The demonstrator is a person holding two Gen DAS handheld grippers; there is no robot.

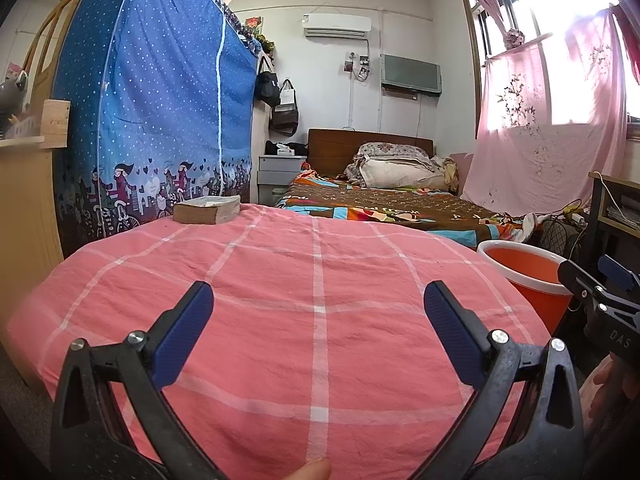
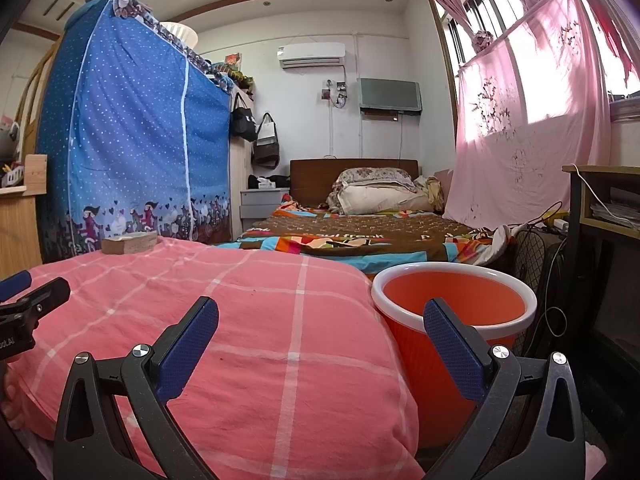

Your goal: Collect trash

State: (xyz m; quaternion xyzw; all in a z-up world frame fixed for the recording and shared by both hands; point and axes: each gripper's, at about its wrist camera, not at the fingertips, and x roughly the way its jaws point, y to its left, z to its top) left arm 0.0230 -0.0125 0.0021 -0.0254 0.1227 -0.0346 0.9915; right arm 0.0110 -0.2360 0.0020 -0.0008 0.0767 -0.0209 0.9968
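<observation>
A cramped bedroom: the pink checked cover [image 1: 316, 280] looks bare, the orange bin [image 2: 452, 304] beside it. Left gripper [image 1: 319, 308] and right gripper [image 2: 320, 324] gape wide, empty; seemingly searching for trash.

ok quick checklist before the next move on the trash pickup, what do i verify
1. Left gripper open and holding nothing: ok.
2. Right gripper open and holding nothing: ok.
3. Orange bin upright beside the pink checked bed, mouth unobstructed: ok.
4. Trash to pick located: not ok, none shows on the bed cover; only a thick book lies at its far edge.
5. Bin contents: cannot tell, the bottom is out of sight.
6. Grippers apart from each other: ok.
</observation>
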